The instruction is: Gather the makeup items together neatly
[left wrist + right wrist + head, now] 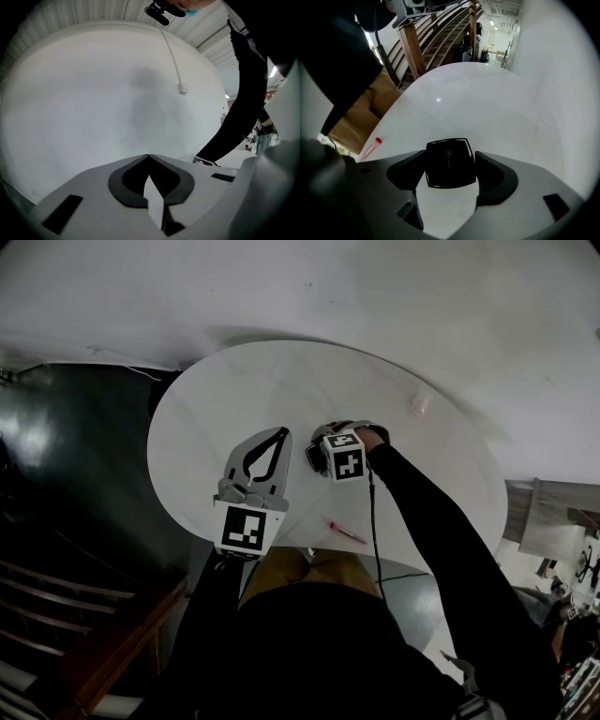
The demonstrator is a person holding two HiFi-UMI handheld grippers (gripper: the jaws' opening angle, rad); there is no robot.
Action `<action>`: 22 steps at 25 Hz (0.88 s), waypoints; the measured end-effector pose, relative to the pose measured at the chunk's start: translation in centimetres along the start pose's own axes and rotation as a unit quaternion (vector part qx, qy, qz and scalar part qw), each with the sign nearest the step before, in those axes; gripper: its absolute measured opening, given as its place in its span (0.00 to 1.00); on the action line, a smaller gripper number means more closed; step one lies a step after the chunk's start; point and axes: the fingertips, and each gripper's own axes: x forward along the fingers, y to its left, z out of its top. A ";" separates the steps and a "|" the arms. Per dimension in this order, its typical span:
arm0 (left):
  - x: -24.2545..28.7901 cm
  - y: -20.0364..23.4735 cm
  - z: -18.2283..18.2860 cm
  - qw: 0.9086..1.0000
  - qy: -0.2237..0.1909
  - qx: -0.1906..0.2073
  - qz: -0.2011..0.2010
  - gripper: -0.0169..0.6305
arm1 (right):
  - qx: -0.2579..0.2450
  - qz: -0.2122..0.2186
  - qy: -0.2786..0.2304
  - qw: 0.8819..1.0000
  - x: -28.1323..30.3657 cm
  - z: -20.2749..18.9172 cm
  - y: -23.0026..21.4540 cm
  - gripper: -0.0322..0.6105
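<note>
A black square compact point(449, 163) with a gold rim lies flat between the jaws of my right gripper point(450, 160), which hold it on both sides just above the round white table point(216, 390). In the head view that gripper point(317, 454) sits near the table's middle, and the compact is mostly hidden under it. My left gripper point(280, 433) hovers just to its left, shut and empty, its tips point(148, 155) meeting over bare tabletop. A thin pink brush point(345, 532) lies near the front edge, also the brush point(372, 146). A small pink item point(419, 404) rests at the far right.
The table's front edge point(309, 545) runs close to the person's body. A cable point(375, 531) hangs from the right gripper. Wooden stair railing point(412, 51) stands beyond the table; dark floor point(84, 474) lies to the left.
</note>
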 end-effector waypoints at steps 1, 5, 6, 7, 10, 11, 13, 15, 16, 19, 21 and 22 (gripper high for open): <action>0.0 0.1 0.0 1.000 0.000 0.000 -0.001 0.05 | 0.003 -0.002 -0.005 1.000 -0.1 0.2 -0.1 0.58; 0.2 0.7 0.4 1.000 -0.001 -0.003 -0.002 0.05 | 0.035 -0.045 -0.039 0.998 -1.4 0.9 -1.0 0.58; 0.3 0.7 0.5 1.000 -0.002 -0.003 -0.003 0.05 | 0.051 -0.059 -0.051 0.996 -2.0 1.0 -1.2 0.58; 0.4 0.6 0.7 1.000 -0.001 -0.001 -0.005 0.05 | 0.069 -0.071 -0.065 0.993 -2.5 1.0 -1.4 0.58; 0.9 0.0 0.8 1.000 0.000 0.003 -0.014 0.05 | 0.122 -0.098 -0.100 0.983 -4.1 0.2 -1.4 0.58; 1.1 -0.4 0.8 1.000 0.000 0.005 -0.017 0.05 | 0.133 -0.105 -0.107 0.980 -4.5 -0.3 -1.2 0.58; 1.7 -1.0 1.1 1.000 0.000 0.012 -0.025 0.05 | 0.149 -0.117 -0.112 0.976 -5.2 -1.5 -0.6 0.58; 2.3 -1.9 1.5 0.999 -0.004 0.008 -0.037 0.05 | 0.162 -0.127 -0.109 0.972 -5.7 -2.9 0.1 0.58; 2.6 -2.4 1.6 0.999 -0.007 0.005 -0.043 0.05 | 0.169 -0.132 -0.108 0.971 -5.9 -3.7 0.5 0.58; 3.6 -4.0 1.9 0.998 -0.008 0.006 -0.064 0.05 | 0.197 -0.146 -0.105 0.964 -6.4 -5.9 1.4 0.58; 4.2 -5.0 2.0 0.997 -0.006 0.010 -0.078 0.05 | 0.218 -0.156 -0.108 0.957 -6.6 -7.2 1.9 0.58; 4.5 -5.4 2.0 0.996 -0.006 0.011 -0.084 0.05 | 0.229 -0.160 -0.109 0.954 -6.7 -7.7 2.0 0.58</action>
